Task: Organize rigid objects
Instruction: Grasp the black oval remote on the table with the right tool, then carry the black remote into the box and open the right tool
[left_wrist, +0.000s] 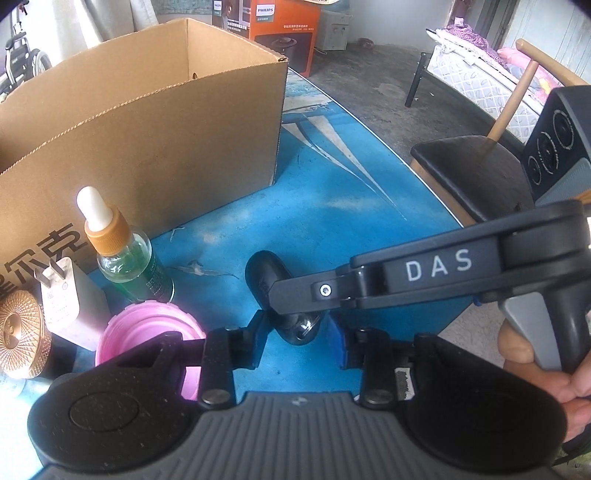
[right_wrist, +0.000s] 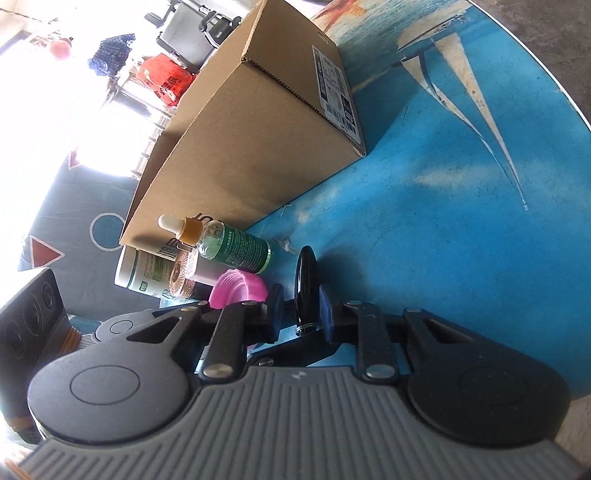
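Observation:
A black oval key fob (left_wrist: 266, 284) lies on the blue table (left_wrist: 332, 221), a metal ring at its near end. My right gripper (right_wrist: 301, 314) straddles the fob (right_wrist: 304, 284), jaws open, pads either side with a small gap. In the left wrist view the right gripper's arm (left_wrist: 424, 273) crosses over the fob. My left gripper (left_wrist: 299, 341) is open just behind the fob, holding nothing. The open cardboard box (left_wrist: 147, 122) stands behind; it also shows in the right wrist view (right_wrist: 258, 140).
Left of the fob stand a green dropper bottle (left_wrist: 125, 254), a pink round lid (left_wrist: 147, 332), a white plug adapter (left_wrist: 70, 295) and a copper round lid (left_wrist: 18, 339). A white jar (right_wrist: 144, 273) lies behind them. A black chair (left_wrist: 469, 173) stands beyond the table's right edge.

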